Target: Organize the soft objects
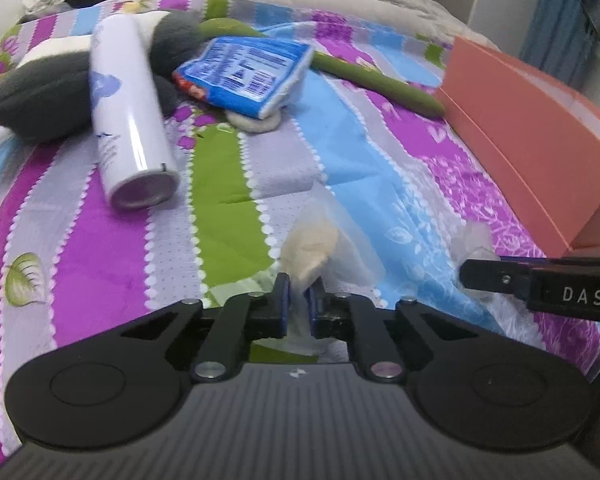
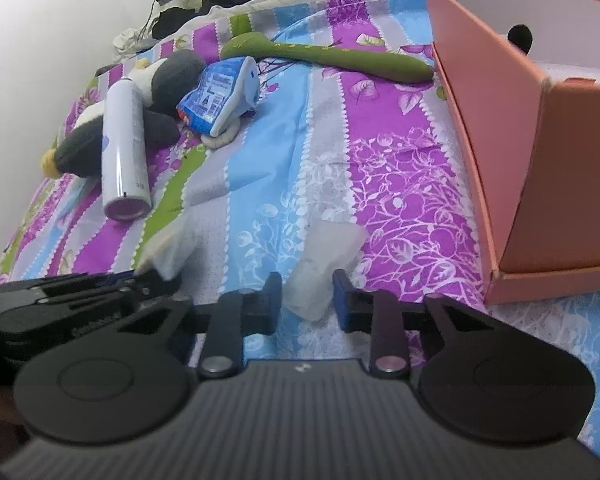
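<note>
Two grippers work one clear plastic bag [image 1: 320,248]: left gripper [image 1: 299,296] pinches its near-left end, right gripper [image 2: 307,296] straddles its right end unclamped.

Striped floral bedspread [image 1: 112,280], salmon box [image 2: 500,120], white can [image 1: 128,112].

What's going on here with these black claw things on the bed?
A person is tidying soft things on a striped bedspread with a handheld claw in each hand. The left claw is pinched shut on a thin clear plastic bag. The right claw has another part of that plastic between its fingers, though whether it grips is unclear. An orange box stands open to the right. A spray can, penguin plush, blue packet and green plush lie farther back.
</note>
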`<action>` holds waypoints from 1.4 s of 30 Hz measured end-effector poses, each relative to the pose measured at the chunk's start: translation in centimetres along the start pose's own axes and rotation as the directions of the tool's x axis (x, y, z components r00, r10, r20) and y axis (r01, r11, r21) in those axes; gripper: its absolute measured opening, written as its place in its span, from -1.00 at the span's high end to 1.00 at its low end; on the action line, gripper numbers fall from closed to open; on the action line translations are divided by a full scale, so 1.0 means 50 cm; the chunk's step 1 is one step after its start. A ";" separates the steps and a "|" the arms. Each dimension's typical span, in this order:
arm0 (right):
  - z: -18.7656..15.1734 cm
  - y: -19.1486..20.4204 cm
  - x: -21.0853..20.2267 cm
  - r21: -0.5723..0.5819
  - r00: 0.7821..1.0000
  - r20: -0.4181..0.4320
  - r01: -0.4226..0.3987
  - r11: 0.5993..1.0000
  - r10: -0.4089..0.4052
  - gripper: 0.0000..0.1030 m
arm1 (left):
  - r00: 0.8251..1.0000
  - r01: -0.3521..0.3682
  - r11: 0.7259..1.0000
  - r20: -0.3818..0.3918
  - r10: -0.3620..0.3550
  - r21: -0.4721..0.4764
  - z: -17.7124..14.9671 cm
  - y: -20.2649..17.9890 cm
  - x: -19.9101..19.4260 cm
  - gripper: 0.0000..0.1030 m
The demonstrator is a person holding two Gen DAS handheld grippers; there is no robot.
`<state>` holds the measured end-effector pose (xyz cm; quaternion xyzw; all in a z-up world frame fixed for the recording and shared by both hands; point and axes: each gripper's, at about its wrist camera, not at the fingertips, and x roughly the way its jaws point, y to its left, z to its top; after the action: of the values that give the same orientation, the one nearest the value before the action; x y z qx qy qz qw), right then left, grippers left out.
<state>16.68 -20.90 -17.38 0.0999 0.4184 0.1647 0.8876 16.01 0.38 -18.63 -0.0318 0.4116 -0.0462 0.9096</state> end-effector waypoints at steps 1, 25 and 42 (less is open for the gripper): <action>0.002 0.002 -0.004 -0.006 1.000 0.002 0.004 1.000 -0.004 0.50 | 1.000 -0.002 1.000 0.004 0.002 -0.009 0.000 0.002 -0.005 0.80; 0.173 0.036 -0.186 -0.148 0.977 0.213 0.066 0.987 -0.033 0.53 | 0.989 0.117 0.987 0.103 -0.106 -0.109 0.197 -0.032 -0.153 0.80; 0.310 -0.040 -0.324 -0.111 0.912 0.391 0.176 0.978 -0.120 0.53 | 0.960 0.243 0.970 0.147 -0.238 -0.015 0.427 -0.214 -0.205 0.80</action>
<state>19.45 -29.47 3.26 0.0341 0.2305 0.1041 0.9669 24.71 -8.69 4.13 -0.0995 0.3386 -0.1472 0.9240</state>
